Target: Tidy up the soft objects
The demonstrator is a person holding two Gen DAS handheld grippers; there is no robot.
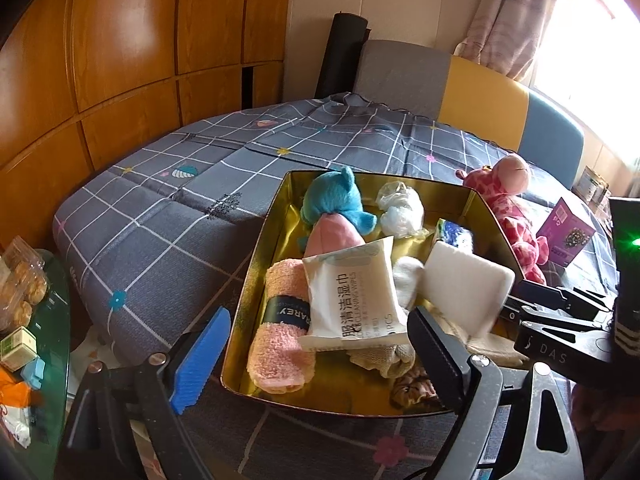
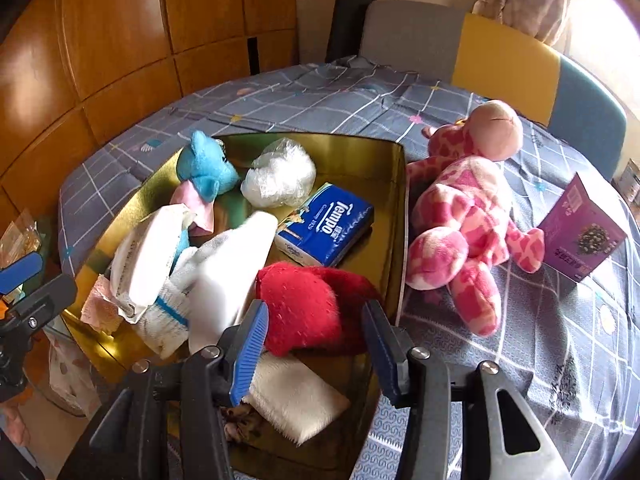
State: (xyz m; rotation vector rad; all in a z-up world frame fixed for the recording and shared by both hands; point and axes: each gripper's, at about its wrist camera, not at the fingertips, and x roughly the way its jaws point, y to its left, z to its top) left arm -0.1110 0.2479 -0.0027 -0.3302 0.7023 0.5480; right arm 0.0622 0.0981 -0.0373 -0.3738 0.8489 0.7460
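Gold tin box [image 1: 256,280] sits on the bed [image 1: 168,200], holding the soft things. Inside, at the far wall: blue plush toy [image 1: 334,200], crumpled plastic bag [image 1: 400,208] just beside it. Tempo tissue pack [image 2: 326,226] lies nearer the box's right wall. Pink rolled towel [image 1: 280,336] with a dark band lies along the box's left wall; white wipes pack [image 1: 352,292] leans against it. A white sponge block [image 1: 466,286], blurred, is tilted above the middle of the box — contact with anything cannot be told.

Red plush piece [image 2: 308,304] rests in the near part of the box, on a white cloth pad [image 2: 296,396].

Right gripper [image 2: 316,344]: fingers parted either side of the red piece, pads not pressing it — released.
Left gripper [image 1: 316,360]: fingers spread wide over the box's near left corner, nothing between them.

Outside the box, to its right on the bed: pink giraffe plush [image 2: 464,216] lying just beside the box wall; purple carton [image 2: 580,232] further right, well apart from the box.
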